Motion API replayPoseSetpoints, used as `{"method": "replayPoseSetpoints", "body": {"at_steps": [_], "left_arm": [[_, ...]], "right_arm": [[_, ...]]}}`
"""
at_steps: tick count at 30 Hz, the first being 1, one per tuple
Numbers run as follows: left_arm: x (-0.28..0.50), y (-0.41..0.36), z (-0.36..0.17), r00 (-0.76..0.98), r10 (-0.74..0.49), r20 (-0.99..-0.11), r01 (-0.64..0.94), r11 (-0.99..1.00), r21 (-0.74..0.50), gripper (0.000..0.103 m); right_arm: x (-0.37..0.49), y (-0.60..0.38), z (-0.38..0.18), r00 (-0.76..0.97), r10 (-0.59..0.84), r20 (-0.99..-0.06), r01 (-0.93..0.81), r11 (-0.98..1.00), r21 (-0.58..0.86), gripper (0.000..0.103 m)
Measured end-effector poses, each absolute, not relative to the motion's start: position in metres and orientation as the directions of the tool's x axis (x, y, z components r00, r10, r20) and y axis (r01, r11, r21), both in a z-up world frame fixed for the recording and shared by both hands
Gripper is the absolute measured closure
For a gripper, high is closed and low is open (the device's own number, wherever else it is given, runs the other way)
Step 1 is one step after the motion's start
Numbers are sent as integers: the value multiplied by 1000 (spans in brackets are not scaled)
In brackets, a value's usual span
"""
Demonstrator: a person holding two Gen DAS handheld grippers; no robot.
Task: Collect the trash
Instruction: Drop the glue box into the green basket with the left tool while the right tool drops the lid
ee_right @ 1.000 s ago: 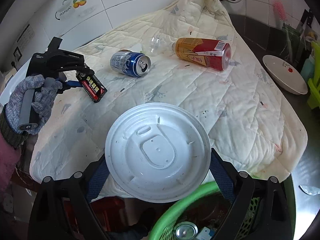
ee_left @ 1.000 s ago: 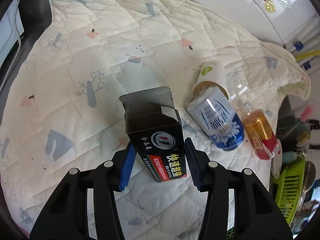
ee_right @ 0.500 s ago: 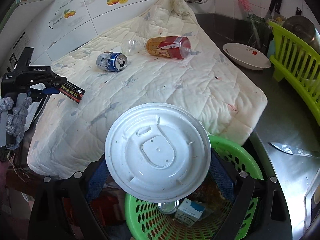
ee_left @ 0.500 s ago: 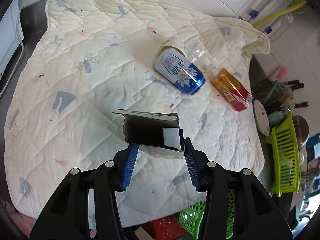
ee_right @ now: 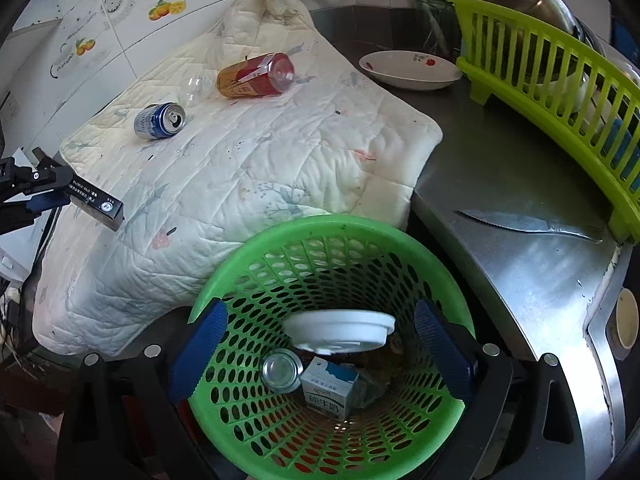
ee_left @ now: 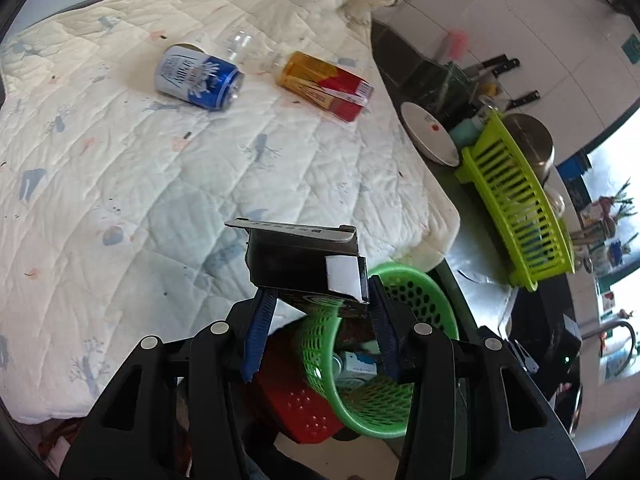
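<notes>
My left gripper (ee_left: 320, 294) is shut on a black cardboard box (ee_left: 304, 264) and holds it over the quilt's near edge, just above the green basket (ee_left: 436, 292). In the right wrist view the same box (ee_right: 96, 204) juts from the left gripper (ee_right: 52, 196) at the far left. My right gripper (ee_right: 320, 312) hangs open over the green basket (ee_right: 320, 224). A white plastic lid (ee_right: 340, 330) sits inside the basket, clear of both pads, above a can (ee_right: 280, 370) and a milk carton (ee_right: 328, 390). A blue can (ee_left: 196, 76) and an orange-and-red bottle (ee_left: 324, 84) lie on the quilt (ee_left: 120, 184).
A lime dish rack (ee_right: 560, 92) and a white bowl (ee_right: 408, 70) stand on the steel counter at the right. A knife (ee_right: 528, 224) lies near the rack, and a paper cup (ee_right: 626, 324) stands at the right edge. A red crate (ee_left: 300, 404) sits beside the basket.
My right gripper has swung over the basket and let go of the white lid, which now sits inside it. My left gripper has carried the black box from mid-quilt to the edge by the basket.
</notes>
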State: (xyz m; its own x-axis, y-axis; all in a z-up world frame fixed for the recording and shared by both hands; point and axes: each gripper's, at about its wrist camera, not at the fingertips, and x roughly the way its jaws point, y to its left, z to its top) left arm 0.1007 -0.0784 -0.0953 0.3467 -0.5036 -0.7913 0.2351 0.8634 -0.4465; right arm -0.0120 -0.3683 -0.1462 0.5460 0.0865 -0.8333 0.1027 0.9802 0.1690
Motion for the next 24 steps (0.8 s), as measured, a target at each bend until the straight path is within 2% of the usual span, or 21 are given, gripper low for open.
{"method": "replayPoseSetpoints", "body": {"at_steps": [12,19,24], "left_arm": [[80,-173,-118,196,-546,-814,422,797,-433,57],[73,-213,-138,132,-524,-842,491,772,-403,55],[69,-222,-146,113,-507,-855,512,767,-387,46]], "right_arm": [[-43,-387,-115,624,31,-780,165,971,171,11],[-55,-392,-106,637,23,-770,174,969,173,11],[-60,-393,-104,640,26,-768,175,968,179,11]]}}
